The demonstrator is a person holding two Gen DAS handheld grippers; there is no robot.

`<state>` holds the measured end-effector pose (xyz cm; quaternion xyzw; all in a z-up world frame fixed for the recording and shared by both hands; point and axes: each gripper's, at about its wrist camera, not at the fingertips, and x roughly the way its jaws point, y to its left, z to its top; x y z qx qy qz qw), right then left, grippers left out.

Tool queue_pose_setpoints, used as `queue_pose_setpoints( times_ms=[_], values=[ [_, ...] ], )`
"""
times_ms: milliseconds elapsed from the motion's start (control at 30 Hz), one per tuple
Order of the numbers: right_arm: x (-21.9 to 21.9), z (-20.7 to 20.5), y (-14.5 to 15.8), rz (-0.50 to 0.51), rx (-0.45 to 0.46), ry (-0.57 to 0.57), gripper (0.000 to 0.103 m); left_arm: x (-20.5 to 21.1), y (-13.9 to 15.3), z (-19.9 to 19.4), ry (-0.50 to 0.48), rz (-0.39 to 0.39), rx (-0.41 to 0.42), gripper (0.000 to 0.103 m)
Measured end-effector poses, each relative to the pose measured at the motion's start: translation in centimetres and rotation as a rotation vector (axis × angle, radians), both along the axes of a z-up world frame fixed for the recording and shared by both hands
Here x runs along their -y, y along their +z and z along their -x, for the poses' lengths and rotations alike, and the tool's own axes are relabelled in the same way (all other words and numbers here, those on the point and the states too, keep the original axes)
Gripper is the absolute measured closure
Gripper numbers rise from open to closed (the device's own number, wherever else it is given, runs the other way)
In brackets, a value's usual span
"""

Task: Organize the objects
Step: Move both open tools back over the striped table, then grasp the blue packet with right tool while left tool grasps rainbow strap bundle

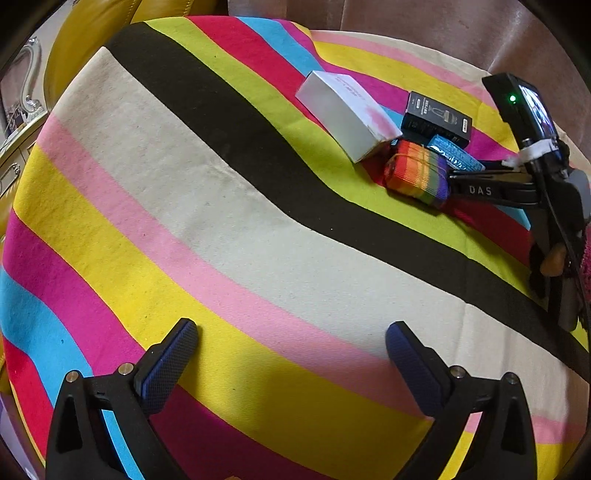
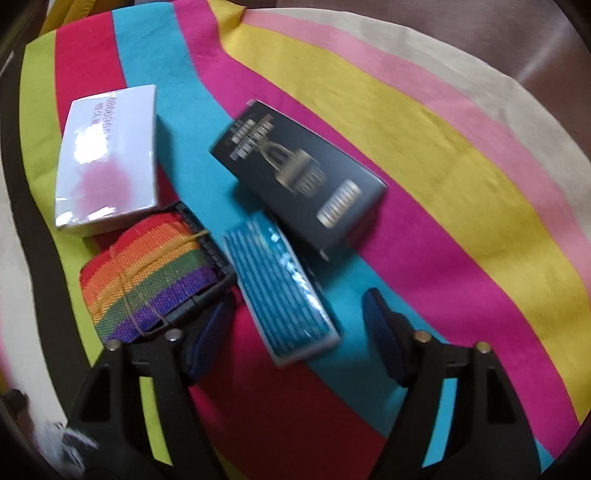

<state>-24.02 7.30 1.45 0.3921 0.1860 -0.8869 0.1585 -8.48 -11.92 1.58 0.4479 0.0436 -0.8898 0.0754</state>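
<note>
Four objects lie bunched together on the striped cloth (image 1: 221, 206): a white box with a pink patch (image 2: 110, 162), a black box with a printed picture (image 2: 299, 177), a slim blue box (image 2: 284, 291) and a rainbow strap roll (image 2: 147, 273) bound with a rubber band. My right gripper (image 2: 295, 328) is open and straddles the near end of the blue box, with a gap on each side of it. Its left finger (image 2: 210, 332) sits right beside the strap roll. In the left wrist view the same pile (image 1: 417, 171) is at the upper right. My left gripper (image 1: 291, 343) stands wide open over bare cloth.
A yellow cushion (image 1: 92, 37) lies beyond the cloth's far left edge, and a brown surface (image 1: 443, 22) beyond its far edge. The right gripper's body with a phone (image 1: 532, 107) fills the right side of the left wrist view. An ornate silver object (image 1: 29, 74) stands at far left.
</note>
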Motion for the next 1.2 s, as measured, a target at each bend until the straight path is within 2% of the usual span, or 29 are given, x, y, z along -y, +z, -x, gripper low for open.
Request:
queue_pose_setpoints(
  times_ms=[33,67,167,367,467,567,700,767,1067,1200],
  values=[
    [0.0,-0.2,0.0,0.031,0.008,0.036,0.063,0.0,0.0,0.0,-0.001,0.0,0.0,0.0],
    [-0.1,-0.6,0.1,0.062,0.036,0.065,0.064,0.1,0.0,0.0,0.0,0.0,0.0,0.0],
    [-1.7,-3.6,0.7,0.137,0.092,0.046,0.064,0.2,0.2,-0.1,0.004,0.002,0.0,0.0],
    [-7.8,-14.2,0.3,0.225,0.212,-0.007,0.063,0.2,0.5,-0.3,0.007,0.003,0.0,0.0],
    [-10.0,-16.7,-0.1,0.266,0.192,-0.037,0.063,0.1,0.5,-0.4,0.007,0.004,0.0,0.0],
    [-9.9,-16.5,0.0,0.266,0.163,-0.055,0.062,0.0,0.4,-0.2,0.007,0.003,0.001,0.0],
    [-8.3,-15.8,-0.2,0.192,0.126,-0.053,0.062,-0.1,0.4,-0.2,0.007,0.004,0.001,0.0],
    [-8.2,-16.3,0.2,0.16,0.112,-0.059,0.066,-0.1,0.4,0.0,0.007,0.004,0.001,0.0],
    [-10.7,-19.3,0.3,0.187,0.076,-0.141,0.066,-0.1,0.9,-0.1,0.017,0.005,0.004,0.0],
    [-10.3,-19.3,0.3,0.15,0.062,-0.144,0.067,-0.3,1.2,0.0,0.045,0.007,0.024,0.0]
  ],
)
